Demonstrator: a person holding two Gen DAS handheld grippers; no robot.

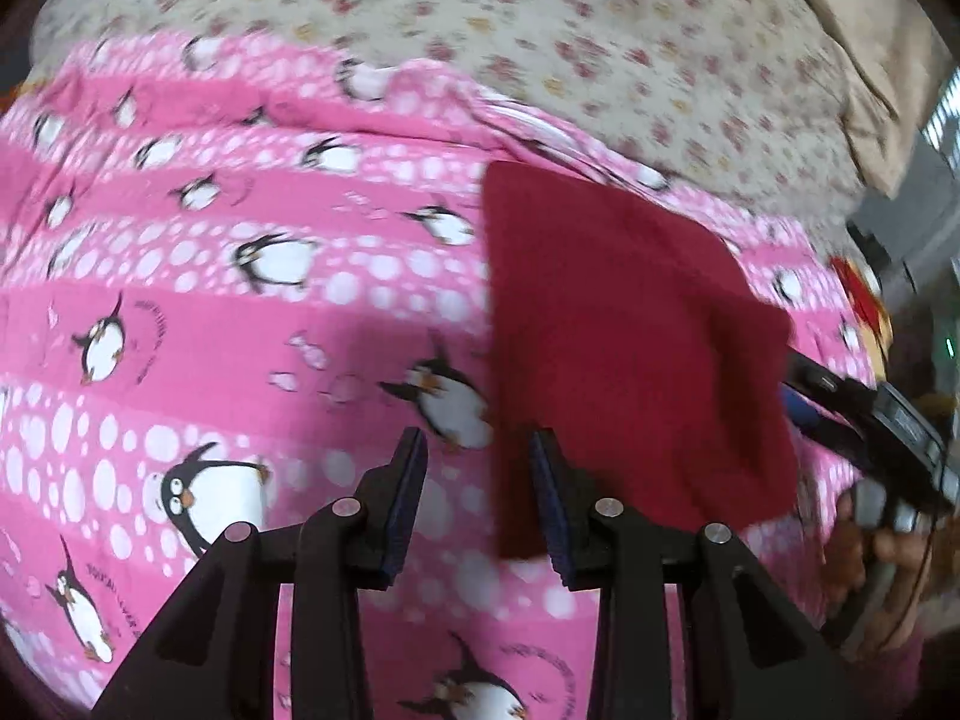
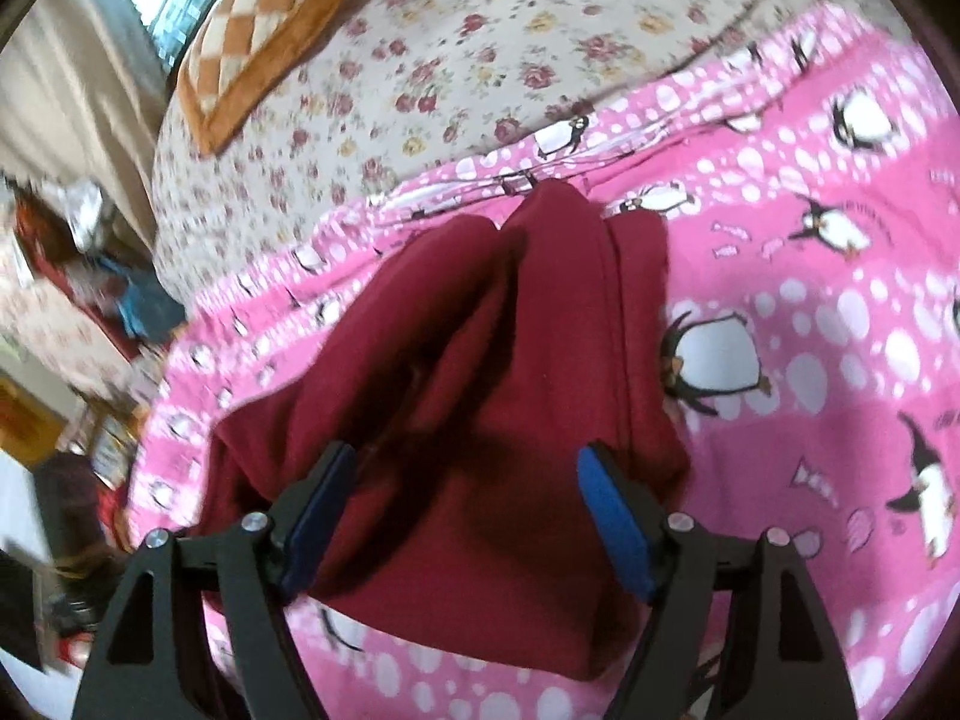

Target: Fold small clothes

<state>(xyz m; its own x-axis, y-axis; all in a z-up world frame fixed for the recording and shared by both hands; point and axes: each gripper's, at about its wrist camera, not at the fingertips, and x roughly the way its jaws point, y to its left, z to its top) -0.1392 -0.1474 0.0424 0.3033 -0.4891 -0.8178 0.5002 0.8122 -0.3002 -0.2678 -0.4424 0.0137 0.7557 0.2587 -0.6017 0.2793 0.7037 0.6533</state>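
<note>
Your right hand-held gripper (image 2: 465, 516) hangs wide over the dark red garment (image 2: 480, 396) lying on the penguin blanket (image 2: 810, 300), ready to pinch a fold, while your left hand-held gripper (image 1: 480, 492) waits narrow and empty beside it.

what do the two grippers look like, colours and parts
Both the left gripper and the right gripper have black plastic fingers with triangular cut-outs, round silver pins at the joints and flat blue pads on the inner faces.
</note>
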